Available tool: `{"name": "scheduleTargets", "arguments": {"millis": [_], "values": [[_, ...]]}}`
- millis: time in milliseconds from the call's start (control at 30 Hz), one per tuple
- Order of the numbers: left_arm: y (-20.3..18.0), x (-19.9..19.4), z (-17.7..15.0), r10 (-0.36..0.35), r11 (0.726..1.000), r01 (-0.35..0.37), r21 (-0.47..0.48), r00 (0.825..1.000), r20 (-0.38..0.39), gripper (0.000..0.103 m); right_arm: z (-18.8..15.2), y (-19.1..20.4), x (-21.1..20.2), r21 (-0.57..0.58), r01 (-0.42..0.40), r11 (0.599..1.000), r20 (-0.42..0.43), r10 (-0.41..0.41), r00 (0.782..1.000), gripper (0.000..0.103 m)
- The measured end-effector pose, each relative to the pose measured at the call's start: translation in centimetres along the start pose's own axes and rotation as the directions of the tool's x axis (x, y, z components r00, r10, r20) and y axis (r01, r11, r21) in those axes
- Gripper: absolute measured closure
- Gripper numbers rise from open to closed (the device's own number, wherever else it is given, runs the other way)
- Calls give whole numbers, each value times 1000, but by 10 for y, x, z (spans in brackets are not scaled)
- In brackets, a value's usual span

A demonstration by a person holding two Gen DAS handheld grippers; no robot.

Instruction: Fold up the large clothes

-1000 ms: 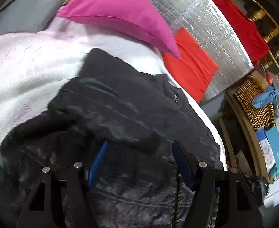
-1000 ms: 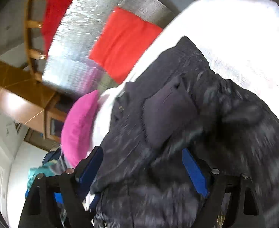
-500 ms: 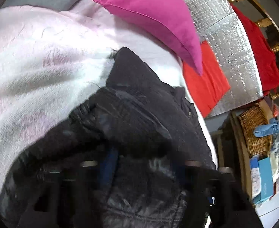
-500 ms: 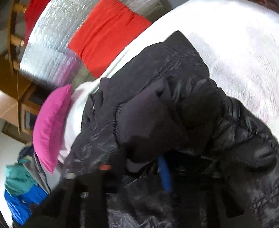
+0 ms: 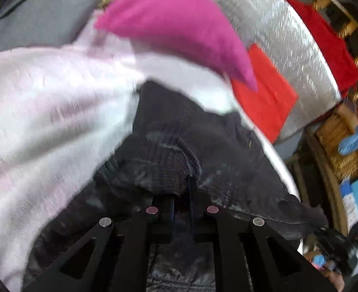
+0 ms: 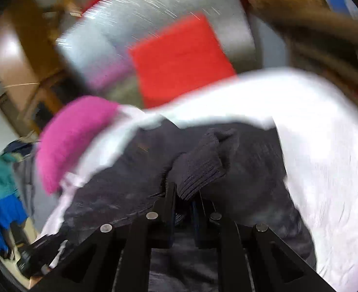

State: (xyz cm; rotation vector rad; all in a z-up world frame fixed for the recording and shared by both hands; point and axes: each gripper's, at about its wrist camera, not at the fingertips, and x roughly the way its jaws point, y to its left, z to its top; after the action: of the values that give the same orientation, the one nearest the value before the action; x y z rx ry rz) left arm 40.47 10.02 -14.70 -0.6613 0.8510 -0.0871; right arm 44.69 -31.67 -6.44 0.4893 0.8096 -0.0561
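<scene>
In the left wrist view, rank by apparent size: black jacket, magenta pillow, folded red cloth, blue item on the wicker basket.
1. black jacket, though it lies nearest the camera, which inflates it
2. magenta pillow
3. folded red cloth
4. blue item on the wicker basket, farthest out, so its true size is unsure

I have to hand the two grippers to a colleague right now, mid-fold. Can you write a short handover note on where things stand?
Left gripper: fingers shut on a fold of the black quilted jacket.
Right gripper: fingers shut on the jacket's dark ribbed knit cuff.
The jacket lies bunched on the pale pink-white blanket, below the magenta pillow. A folded red cloth lies beyond on the silver quilted mat.
Done: both ends gripped, a sleeve drawn over the body.
Left: the jacket is not yet a neat fold; lay the gripped parts flat, finish folding, release.
</scene>
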Motion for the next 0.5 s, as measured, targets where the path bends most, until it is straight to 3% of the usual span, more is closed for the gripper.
{"name": "scheduleTargets", "arguments": {"millis": [67, 133, 300, 333, 367, 433, 500], "values": [[-3, 12, -5, 29, 999, -28, 31, 999, -45, 90, -14, -29, 26, 64, 26, 998, -59, -22, 998, 91], [-5, 8, -6, 34, 997, -33, 66, 999, -21, 90, -19, -37, 31, 86, 7, 996, -62, -2, 998, 92], [-24, -20, 5, 8, 988, -28, 152, 991, 134, 91, 4, -5, -13, -31, -52, 998, 112, 55, 992, 92], [-25, -15, 5, 13, 986, -34, 163, 992, 128, 91, 5, -2, -17, -45, -49, 998, 139, 55, 989, 92], [-23, 1, 3, 42, 985, -53, 166, 997, 69, 91, 4, 0, -15, -62, -21, 998, 154, 30, 988, 91], [-14, 30, -3, 98, 984, -91, 151, 994, -44, 85, -7, -10, 11, -66, 65, 996, 91, -58, 994, 92], [-13, 31, -3, 81, 986, -74, 149, 996, -45, 83, -21, -30, 36, -23, 84, 996, -1, -84, 996, 92]]}}
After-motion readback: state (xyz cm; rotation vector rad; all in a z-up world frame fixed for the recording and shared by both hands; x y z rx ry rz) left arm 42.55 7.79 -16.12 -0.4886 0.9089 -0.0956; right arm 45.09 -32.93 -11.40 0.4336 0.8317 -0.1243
